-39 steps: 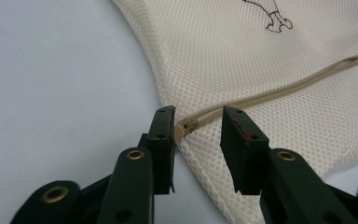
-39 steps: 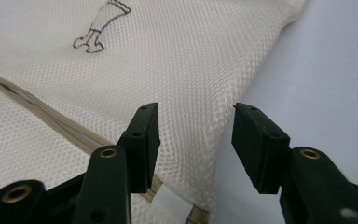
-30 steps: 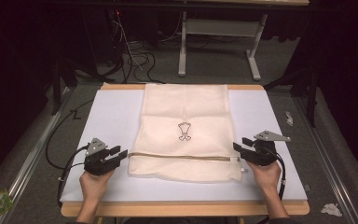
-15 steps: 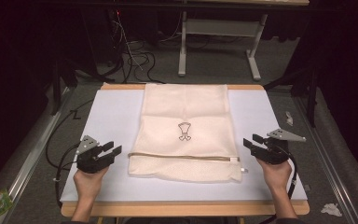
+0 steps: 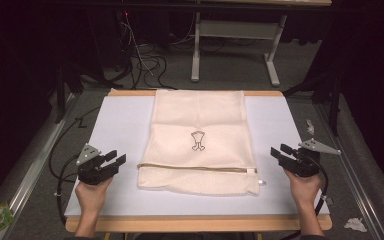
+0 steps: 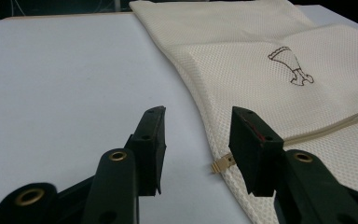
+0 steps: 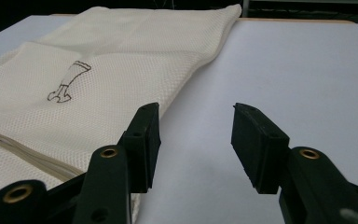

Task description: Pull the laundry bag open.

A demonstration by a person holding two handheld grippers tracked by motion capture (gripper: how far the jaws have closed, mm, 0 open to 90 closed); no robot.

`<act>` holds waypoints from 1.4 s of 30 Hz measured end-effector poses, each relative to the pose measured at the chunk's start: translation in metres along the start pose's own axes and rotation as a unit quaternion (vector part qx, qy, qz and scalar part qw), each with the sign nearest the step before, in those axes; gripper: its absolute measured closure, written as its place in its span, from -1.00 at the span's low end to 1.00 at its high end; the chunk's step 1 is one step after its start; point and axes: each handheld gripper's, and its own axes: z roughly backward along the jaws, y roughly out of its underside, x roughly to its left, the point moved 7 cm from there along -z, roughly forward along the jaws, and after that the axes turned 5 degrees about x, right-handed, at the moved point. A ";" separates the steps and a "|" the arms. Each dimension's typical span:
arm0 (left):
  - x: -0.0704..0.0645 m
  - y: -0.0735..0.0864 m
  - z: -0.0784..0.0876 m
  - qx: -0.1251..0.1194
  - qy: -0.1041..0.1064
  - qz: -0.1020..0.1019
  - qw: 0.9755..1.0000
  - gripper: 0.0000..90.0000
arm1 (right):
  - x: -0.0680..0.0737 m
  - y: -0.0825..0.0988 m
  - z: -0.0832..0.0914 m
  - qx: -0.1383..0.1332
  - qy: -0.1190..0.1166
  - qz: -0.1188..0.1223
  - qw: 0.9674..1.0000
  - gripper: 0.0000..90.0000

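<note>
Currently one cream mesh bag (image 5: 198,140) is lying flat mid-table on the white table sheet (image 5: 120,125), one small printed emblem (image 5: 197,140) showing. Two hands are holding two grippers: left gripper (image 5: 114,161) and right gripper (image 5: 279,152) are hovering beside the bag's near corners, jaws gaping wide, gripping nothing.

Lab: dark room, cables (image 5: 145,62) on floor, white-topped table (image 5: 120,125), metal stand (image 5: 235,45).
</note>
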 end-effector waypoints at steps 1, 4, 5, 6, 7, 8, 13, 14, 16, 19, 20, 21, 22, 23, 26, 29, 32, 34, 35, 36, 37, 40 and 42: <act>0.002 0.000 0.000 -0.001 -0.002 0.002 1.000 0.24 | -0.002 0.001 0.000 -0.002 0.001 -0.002 1.000 0.18; 0.004 0.001 -0.001 0.000 -0.004 0.007 1.000 0.24 | -0.005 0.002 0.002 -0.004 0.002 -0.008 1.000 0.18; 0.005 0.002 -0.001 0.001 -0.004 0.008 1.000 0.24 | -0.009 0.004 0.003 -0.007 0.004 -0.013 1.000 0.18; 0.005 0.002 -0.001 0.001 -0.004 0.009 1.000 0.24 | -0.010 0.004 0.004 -0.007 0.005 -0.014 1.000 0.18; 0.006 0.002 0.000 0.001 -0.008 0.007 1.000 0.23 | -0.012 0.004 0.005 -0.009 0.006 -0.013 1.000 0.18; 0.006 0.002 0.000 0.001 -0.008 0.007 1.000 0.23 | -0.012 0.004 0.005 -0.009 0.006 -0.013 1.000 0.18; 0.006 0.005 -0.001 -0.001 -0.016 0.004 1.000 0.21 | -0.018 0.011 0.006 -0.008 0.007 -0.024 1.000 0.17; 0.006 0.005 -0.001 -0.001 -0.016 0.004 1.000 0.21 | -0.018 0.011 0.006 -0.008 0.007 -0.024 1.000 0.17; 0.008 0.006 -0.001 0.000 -0.016 0.008 1.000 0.20 | -0.020 0.015 0.005 -0.005 0.007 -0.029 1.000 0.17; 0.011 0.007 -0.001 0.000 -0.017 0.013 1.000 0.20 | -0.023 0.019 0.004 -0.002 0.012 -0.032 0.999 0.17; 0.012 0.008 -0.001 -0.002 -0.016 0.016 1.000 0.20 | -0.024 0.020 0.004 -0.002 0.013 -0.037 0.999 0.17; 0.013 0.009 -0.002 -0.003 -0.016 0.019 1.000 0.19 | -0.026 0.022 0.004 -0.002 0.014 -0.038 0.999 0.17; 0.013 0.009 -0.002 -0.003 -0.016 0.019 1.000 0.19 | -0.026 0.022 0.004 -0.002 0.014 -0.038 0.999 0.17; 0.013 0.010 -0.002 -0.003 -0.014 0.019 1.000 0.19 | -0.028 0.023 0.003 0.000 0.014 -0.041 0.999 0.17; 0.014 0.013 -0.005 -0.001 -0.014 0.023 1.000 0.18 | -0.030 0.028 0.001 0.012 0.040 -0.025 0.999 0.15; 0.014 0.015 -0.009 0.004 -0.015 0.025 1.000 0.18 | -0.031 0.029 0.000 0.012 0.042 -0.019 0.999 0.14; 0.014 0.015 -0.010 0.005 -0.017 0.024 1.000 0.17 | -0.032 0.030 -0.001 0.012 0.043 -0.024 0.999 0.14; 0.015 0.017 -0.012 0.008 -0.017 0.026 0.999 0.17 | -0.034 0.034 -0.004 0.016 0.043 -0.025 0.999 0.14; 0.015 0.017 -0.013 0.008 -0.019 0.026 0.999 0.17 | -0.034 0.035 -0.004 0.017 0.044 -0.028 0.999 0.14; 0.015 0.017 -0.013 0.008 -0.019 0.026 0.999 0.17 | -0.034 0.035 -0.004 0.017 0.044 -0.028 0.999 0.14; 0.016 0.019 -0.015 0.011 -0.020 0.030 0.999 0.17 | -0.035 0.037 -0.006 0.019 0.043 -0.029 0.998 0.14; 0.017 0.020 -0.018 0.013 -0.023 0.032 0.999 0.17 | -0.035 0.039 -0.008 0.022 0.040 -0.032 0.998 0.13; 0.017 0.020 -0.019 0.015 -0.023 0.032 0.999 0.17 | -0.034 0.040 -0.010 0.025 0.039 -0.030 0.998 0.13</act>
